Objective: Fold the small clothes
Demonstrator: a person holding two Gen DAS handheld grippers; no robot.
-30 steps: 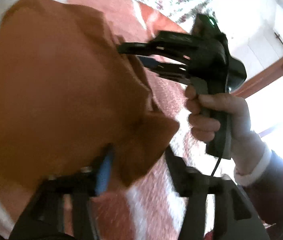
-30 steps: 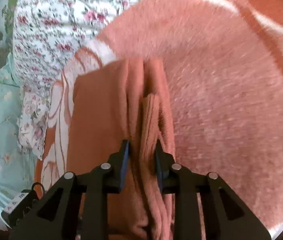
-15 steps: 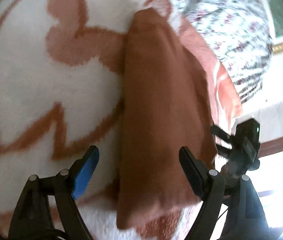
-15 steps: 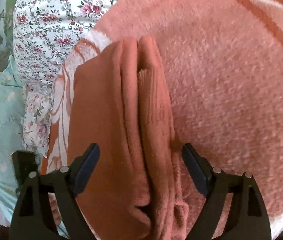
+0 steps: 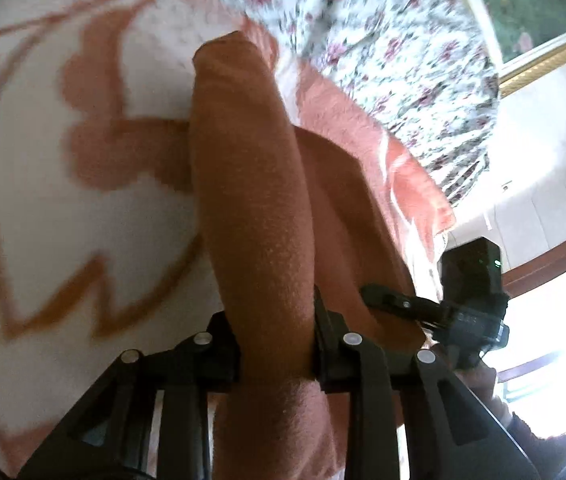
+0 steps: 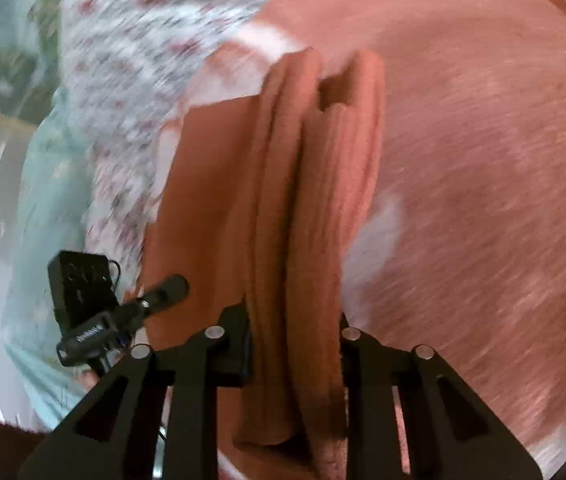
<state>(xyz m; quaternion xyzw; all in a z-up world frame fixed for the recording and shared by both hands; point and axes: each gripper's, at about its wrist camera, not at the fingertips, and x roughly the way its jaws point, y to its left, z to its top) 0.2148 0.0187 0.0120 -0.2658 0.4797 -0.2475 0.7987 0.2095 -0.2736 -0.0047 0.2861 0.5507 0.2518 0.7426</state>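
The left tongs (image 5: 277, 344) clamp a folded rust-orange garment (image 5: 251, 200), which lies on a pink-and-white blanket (image 5: 43, 220). A floral sheet (image 5: 383, 40) (blurred) lies beyond it. On the right, the right tongs (image 6: 295, 340) pinch the same garment's stacked folds, hiding the blanket beneath.

Garment (image 5: 255, 216): rust orange, plain
Blanket (image 5: 43, 208): white with salmon motifs
Sheet (image 5: 395, 40): white, small pink flowers
Grippers: black
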